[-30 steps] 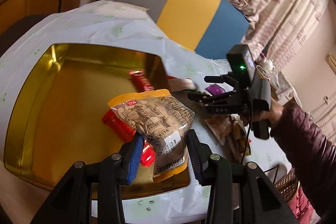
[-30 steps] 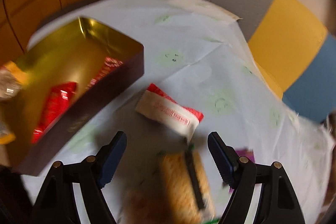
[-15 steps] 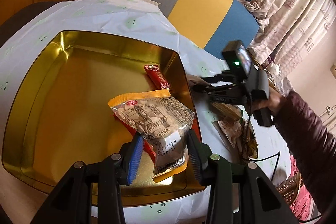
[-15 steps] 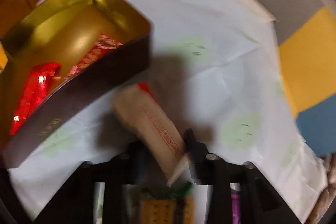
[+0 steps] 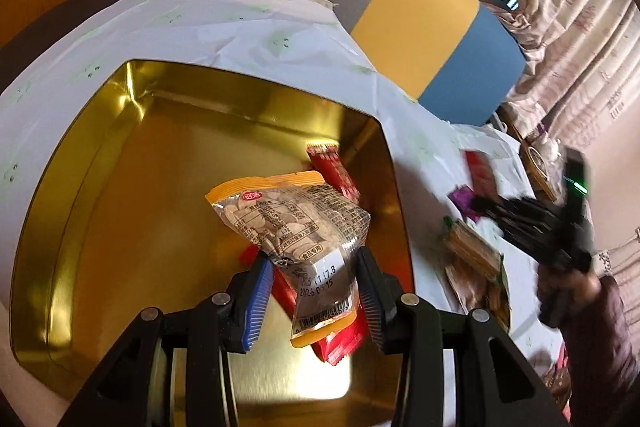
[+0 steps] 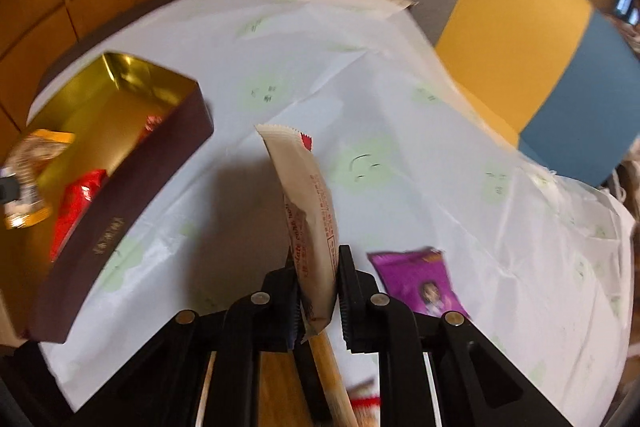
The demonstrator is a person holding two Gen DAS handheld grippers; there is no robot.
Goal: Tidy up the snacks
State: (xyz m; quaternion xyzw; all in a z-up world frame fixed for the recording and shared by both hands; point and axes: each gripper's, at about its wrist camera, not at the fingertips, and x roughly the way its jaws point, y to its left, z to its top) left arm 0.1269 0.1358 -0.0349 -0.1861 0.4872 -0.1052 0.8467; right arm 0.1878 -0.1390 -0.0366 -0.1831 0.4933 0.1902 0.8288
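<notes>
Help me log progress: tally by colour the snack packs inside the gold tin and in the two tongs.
Red packs in the gold tin: 2
Orange-edged seed pack, left tongs: 1
White pack, right tongs: 1
Total: 4

- Left wrist view: taken from just behind the black left gripper (image 5: 316, 291), aimed steeply down, close above the open gold-lined metal tin (image 5: 100, 131).
- Right wrist view: taken from behind the black right gripper (image 6: 318, 291), tilted down across the white paper-covered table (image 6: 400, 107), with more distance to the surface.
- Shared by both views: tin (image 6: 120, 99), table (image 5: 240, 23), grey-yellow-blue chair back (image 5: 420, 27).
</notes>
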